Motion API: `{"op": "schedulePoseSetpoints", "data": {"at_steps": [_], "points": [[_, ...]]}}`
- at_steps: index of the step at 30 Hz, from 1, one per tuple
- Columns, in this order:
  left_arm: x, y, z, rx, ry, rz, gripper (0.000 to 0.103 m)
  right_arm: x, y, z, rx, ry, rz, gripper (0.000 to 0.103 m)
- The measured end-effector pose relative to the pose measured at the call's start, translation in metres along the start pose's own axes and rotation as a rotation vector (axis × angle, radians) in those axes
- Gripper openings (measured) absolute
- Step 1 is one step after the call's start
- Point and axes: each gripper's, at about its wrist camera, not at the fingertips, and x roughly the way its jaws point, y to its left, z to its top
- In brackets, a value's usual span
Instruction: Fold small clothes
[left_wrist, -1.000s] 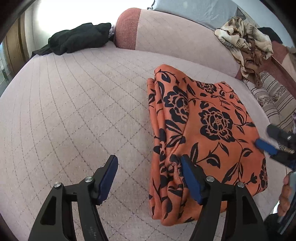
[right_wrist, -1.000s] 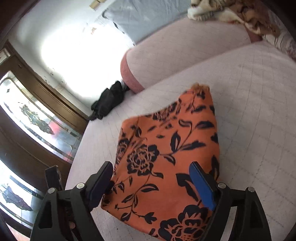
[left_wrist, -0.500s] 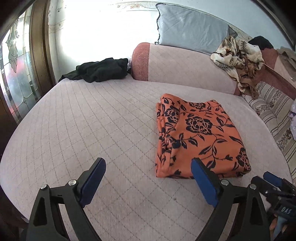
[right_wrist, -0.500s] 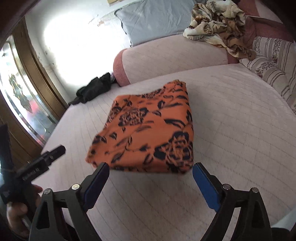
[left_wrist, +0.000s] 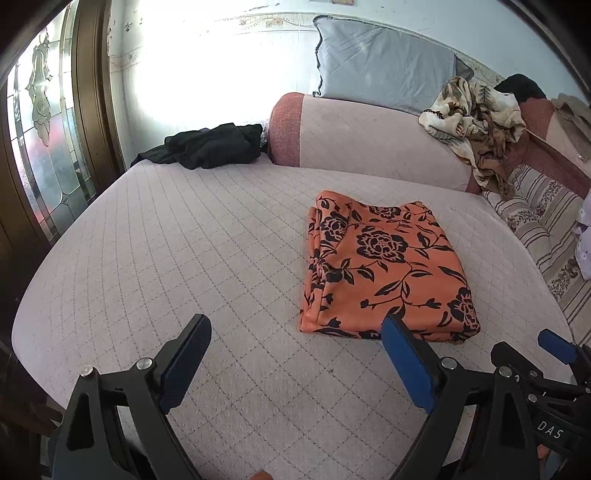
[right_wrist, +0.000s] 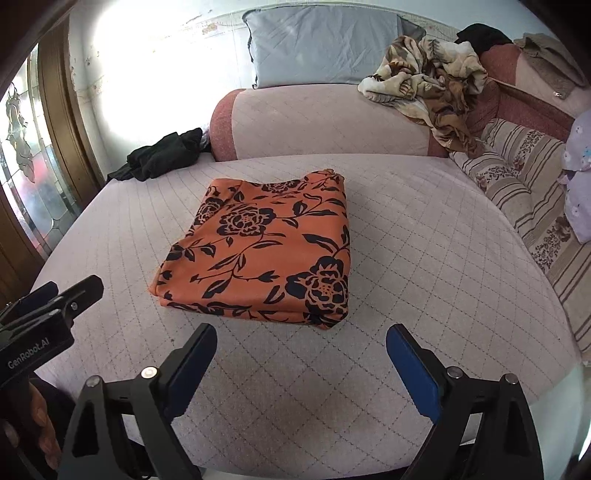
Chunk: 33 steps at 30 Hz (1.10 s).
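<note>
One quilted bed (left_wrist: 155, 266) fills both views. At its head lie one bolster (left_wrist: 369, 144) and, above it, one grey pillow (left_wrist: 380, 66). One patterned blanket (left_wrist: 476, 118) is heaped at the bolster's right end; one black garment (left_wrist: 210, 146) lies crumpled at its left end. One orange floral cloth (left_wrist: 384, 269), folded into a flat rectangle, lies on the bed right of centre. Two hand-held grippers hang over the bed's near edge, both spread wide with nothing between the fingers and clear of the cloth: the left hand-held gripper (left_wrist: 295, 363) and the right hand-held gripper (right_wrist: 301, 369).
</note>
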Motion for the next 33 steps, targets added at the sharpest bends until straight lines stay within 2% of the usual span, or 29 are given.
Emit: {"op": "schedulePoseSetpoints", "data": {"at_steps": [3,7,24,33], "points": [[-0.003,-0.002,0.004,0.004,-0.005,-0.008,0.094,-0.001,0.001,0.006,-0.011,-0.007,-0.005,0.095],[-0.001,-0.004,0.009,-0.004,-0.011,-0.025,0.102,0.002,0.001,0.014,-0.024,-0.004,-0.021,0.095],[0.032,-0.018,0.023,0.038,0.052,0.012,0.102,0.022,0.003,0.031,-0.071,0.024,-0.06,0.095],[0.036,-0.022,0.027,0.056,0.03,0.001,0.103,0.027,0.004,0.038,-0.077,0.023,-0.064,0.095]]}}
